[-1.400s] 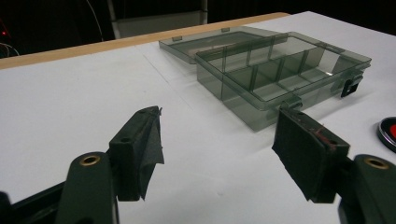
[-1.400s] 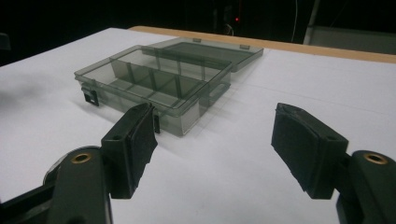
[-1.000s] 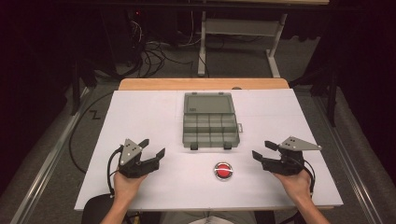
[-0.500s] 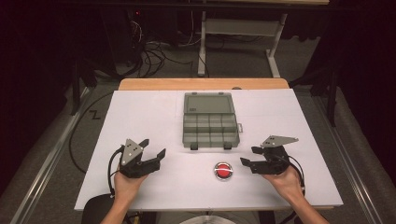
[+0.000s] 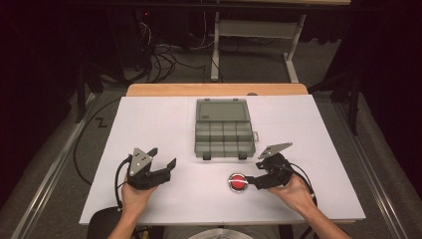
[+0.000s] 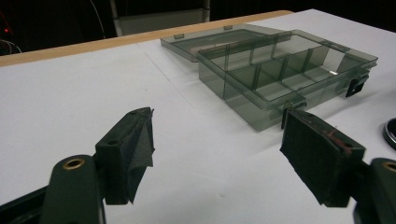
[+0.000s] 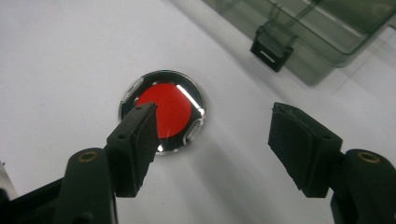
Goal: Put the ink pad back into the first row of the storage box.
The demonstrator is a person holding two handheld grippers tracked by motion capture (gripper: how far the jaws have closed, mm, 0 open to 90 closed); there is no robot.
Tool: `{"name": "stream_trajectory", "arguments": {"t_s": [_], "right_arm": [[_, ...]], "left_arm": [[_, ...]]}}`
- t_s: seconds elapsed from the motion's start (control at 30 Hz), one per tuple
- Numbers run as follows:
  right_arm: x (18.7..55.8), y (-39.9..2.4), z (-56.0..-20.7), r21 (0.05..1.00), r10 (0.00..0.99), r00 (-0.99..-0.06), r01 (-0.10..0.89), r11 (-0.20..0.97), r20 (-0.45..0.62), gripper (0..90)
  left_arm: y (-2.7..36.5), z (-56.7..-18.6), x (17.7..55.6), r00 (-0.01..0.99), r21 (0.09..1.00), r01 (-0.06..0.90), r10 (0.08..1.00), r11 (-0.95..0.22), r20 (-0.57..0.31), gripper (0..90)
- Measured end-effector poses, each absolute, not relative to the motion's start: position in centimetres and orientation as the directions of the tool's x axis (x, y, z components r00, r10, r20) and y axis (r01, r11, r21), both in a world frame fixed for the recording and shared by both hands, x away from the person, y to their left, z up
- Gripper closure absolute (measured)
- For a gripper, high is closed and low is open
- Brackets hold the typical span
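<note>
High view: the right gripper (image 5: 253, 181), jaws spread, reaches at the small round red-topped tin with a shiny metal rim (image 5: 238, 182), which lies at six o'clock from the open smoky-grey plastic compartment box (image 5: 222, 132) on the white table (image 5: 164, 119). The left gripper (image 5: 163, 168) rests at the tin's nine o'clock.

Left gripper view: jaws have just been opening, nothing between them.

Right gripper view: the tin (image 7: 164, 109) lies past the wide-open jaws, toward eleven o'clock. Judged step: approach; next, straddle the rim and close.
</note>
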State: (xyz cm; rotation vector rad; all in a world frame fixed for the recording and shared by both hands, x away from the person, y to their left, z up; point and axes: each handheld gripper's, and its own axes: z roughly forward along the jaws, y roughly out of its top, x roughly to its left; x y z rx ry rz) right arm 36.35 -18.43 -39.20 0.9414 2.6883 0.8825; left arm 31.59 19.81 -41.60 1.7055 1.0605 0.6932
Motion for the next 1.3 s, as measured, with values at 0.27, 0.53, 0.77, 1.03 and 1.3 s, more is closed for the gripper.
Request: {"name": "stream_trajectory", "arguments": {"t_s": [0.27, 0.53, 0.77, 1.03, 1.3], "right_arm": [[36.5, -16.4, -39.6, 0.512, 0.574, -0.818, 0.512, 0.69, 0.045, 33.5], [36.5, -14.6, -39.9, 0.457, 0.542, -0.84, 0.493, 0.74, 0.03, 31.0], [36.6, -13.2, -40.5, 0.399, 0.513, -0.858, 0.476, 0.783, 0.016, 28.1], [36.6, -12.5, -40.9, 0.366, 0.498, -0.867, 0.46, 0.809, -0.011, 26.3], [36.8, -12.0, -41.2, 0.34, 0.491, -0.871, 0.455, 0.823, -0.024, 27.1]], "left_arm": [[19.9, -41.6, 31.6, 0.455, 0.932, 0.334, 0.89, -0.142, -0.027, 24.2], [19.9, -41.7, 31.7, 0.452, 0.931, 0.338, 0.891, -0.138, -0.032, 24.0], [19.9, -41.6, 31.7, 0.454, 0.931, 0.337, 0.891, -0.137, -0.034, 24.0], [19.9, -41.6, 31.7, 0.453, 0.931, 0.338, 0.891, -0.136, -0.034, 24.0], [19.9, -41.7, 31.8, 0.454, 0.931, 0.339, 0.891, -0.135, -0.036, 24.0]]}}
